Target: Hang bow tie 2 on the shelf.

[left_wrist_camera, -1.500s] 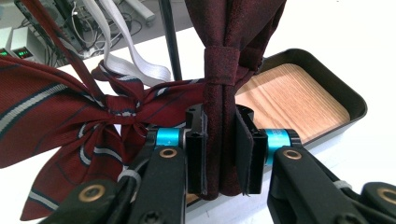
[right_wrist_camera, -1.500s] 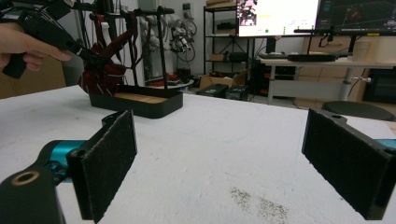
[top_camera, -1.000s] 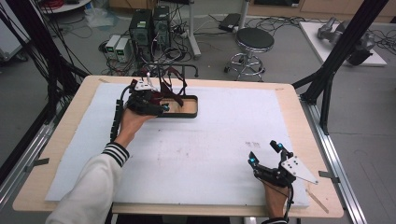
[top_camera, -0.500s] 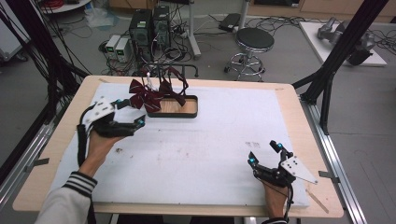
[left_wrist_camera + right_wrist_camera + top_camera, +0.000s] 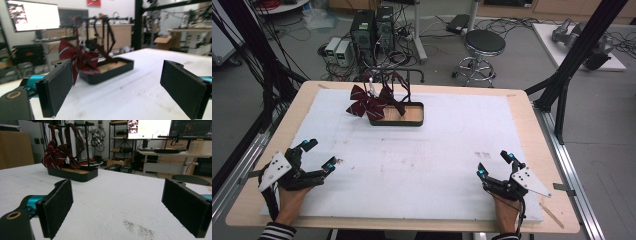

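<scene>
Bow ties (image 5: 371,102), dark red with pale stripes, hang from the black rack (image 5: 393,80) that stands in the tray (image 5: 414,120) at the far middle of the table (image 5: 512,107). But start with what lies nearest.

At the near left edge, the left gripper (image 5: 317,154) rests low over the white mat (image 5: 437,150), its jaws spread wide with nothing between them; its own view shows two bare black pads (image 5: 60,85) and open mat beyond. At the near right edge, the right gripper (image 5: 494,164) sits the same way, jaws wide apart and empty, its pads (image 5: 58,202) framing only the speckled mat surface.

Between the grippers and the tray the mat is bare, so both tools are well apart from the rack.

Farther back, the bow ties drape off the rack's left side, one spilling out past the tray's rim, its lower end seemingly just above the mat. Judging from this, the hanging looks done or nearly so: the ties are on the rack and neither gripper holds anything. What may remain, if anything, is tidying the tie that overhangs the tray's edge.

Beyond the table stand a round stool (image 5: 484,42) and computer towers (image 5: 372,30) on the floor.
</scene>
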`<action>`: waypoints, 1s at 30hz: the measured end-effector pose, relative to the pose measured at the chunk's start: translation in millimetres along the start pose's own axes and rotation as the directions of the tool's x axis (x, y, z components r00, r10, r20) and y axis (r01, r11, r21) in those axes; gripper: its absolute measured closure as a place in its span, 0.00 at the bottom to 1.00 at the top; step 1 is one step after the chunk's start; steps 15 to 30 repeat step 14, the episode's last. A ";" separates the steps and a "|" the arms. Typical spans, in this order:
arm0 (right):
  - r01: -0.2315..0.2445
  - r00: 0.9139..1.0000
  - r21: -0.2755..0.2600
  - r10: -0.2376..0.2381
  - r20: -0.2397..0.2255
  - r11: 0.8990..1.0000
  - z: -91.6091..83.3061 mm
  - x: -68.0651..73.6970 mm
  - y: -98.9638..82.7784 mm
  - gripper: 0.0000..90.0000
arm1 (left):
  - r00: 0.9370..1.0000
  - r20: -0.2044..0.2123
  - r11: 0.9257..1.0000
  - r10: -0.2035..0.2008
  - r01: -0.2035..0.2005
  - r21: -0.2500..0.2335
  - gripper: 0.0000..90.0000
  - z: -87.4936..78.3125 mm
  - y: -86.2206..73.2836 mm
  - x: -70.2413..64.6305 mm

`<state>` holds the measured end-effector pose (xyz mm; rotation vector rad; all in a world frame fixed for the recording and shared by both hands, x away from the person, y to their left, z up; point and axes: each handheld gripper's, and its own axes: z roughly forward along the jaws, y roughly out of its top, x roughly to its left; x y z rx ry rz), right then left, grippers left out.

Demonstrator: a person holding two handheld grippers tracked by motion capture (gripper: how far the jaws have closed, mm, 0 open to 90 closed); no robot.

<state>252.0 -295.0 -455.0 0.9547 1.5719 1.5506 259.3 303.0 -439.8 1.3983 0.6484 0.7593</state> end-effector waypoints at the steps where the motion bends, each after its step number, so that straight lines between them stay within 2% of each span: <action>1: -0.001 1.000 -0.001 0.001 0.000 1.000 0.0 0.0 0.0 0.11 | 1.000 -0.011 1.000 0.002 -0.002 0.005 0.13 -1.0 -1.8 -0.8; 5: -0.003 1.000 -0.002 0.003 0.001 1.000 -0.2 0.1 -0.1 0.11 | 1.000 -0.022 1.000 -0.003 0.003 0.003 0.13 -2.7 -10.9 -3.3; 6: -0.005 1.000 -0.002 0.005 0.001 1.000 -0.3 0.2 -0.1 0.11 | 0.999 -0.034 1.000 0.001 -0.001 0.002 0.13 -3.5 -14.0 -3.4; 7: 0.005 1.000 -0.008 -0.005 0.004 1.000 0.0 -0.5 -0.1 0.11 | 0.999 -0.048 1.000 -0.011 0.011 -0.004 0.13 -3.9 -16.1 -3.3; 9: 0.001 1.000 -0.007 -0.001 0.003 1.000 -0.2 -0.1 -0.2 0.11 | 0.998 -0.063 0.999 -0.019 0.017 -0.030 0.13 -6.7 -15.1 -2.0; 11: 0.000 1.000 -0.008 0.000 0.002 1.000 -0.4 0.0 -0.2 0.11 | 0.997 -0.068 0.999 -0.028 0.026 -0.024 0.13 -7.5 -16.4 -1.4; 14: -0.003 1.000 -0.010 0.003 0.003 1.000 -1.0 -0.2 -0.3 0.11 | 0.997 -0.070 1.000 -0.011 0.010 -0.020 0.13 -7.0 -16.5 -2.9; 30: -0.003 1.000 -0.010 0.003 0.003 1.000 -1.0 -0.2 -0.3 0.11 | 0.997 -0.070 1.000 -0.011 0.010 -0.020 0.13 -7.0 -16.5 -2.9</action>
